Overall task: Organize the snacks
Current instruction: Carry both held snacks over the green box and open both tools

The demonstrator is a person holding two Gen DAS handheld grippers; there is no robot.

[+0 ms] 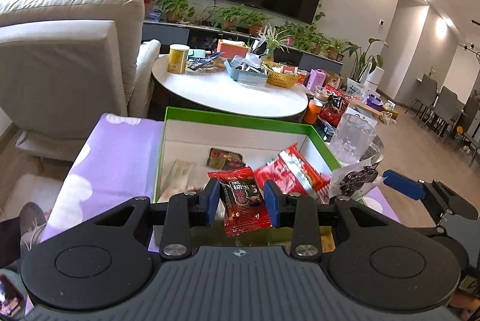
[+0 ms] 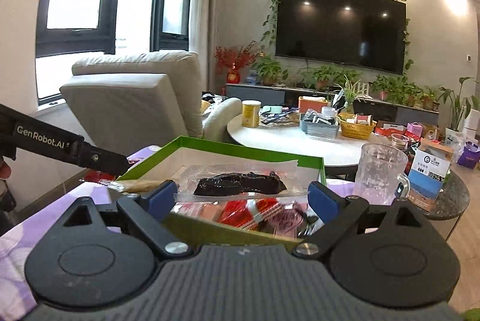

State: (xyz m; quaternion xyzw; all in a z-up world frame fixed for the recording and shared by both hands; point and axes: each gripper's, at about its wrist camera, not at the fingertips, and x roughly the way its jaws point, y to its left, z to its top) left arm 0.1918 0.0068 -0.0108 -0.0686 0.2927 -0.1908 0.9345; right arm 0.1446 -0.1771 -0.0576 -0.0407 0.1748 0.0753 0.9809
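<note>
Tongs first: the left gripper (image 1: 242,202) clamps a red snack packet (image 1: 244,201) whose long axis runs forward between the pads. The right gripper (image 2: 243,192) pinches a clear vacuum pouch (image 2: 240,184) of dark food, its long axis crosswise from pad to pad. Straight beyond both lies the green box (image 1: 240,118), already holding loose packets; neither hand looks clearly nearer.

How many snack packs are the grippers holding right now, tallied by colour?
Red packet: 1, in the left gripper
Clear pouch with dark contents: 1, in the right gripper
Total: 2
</note>
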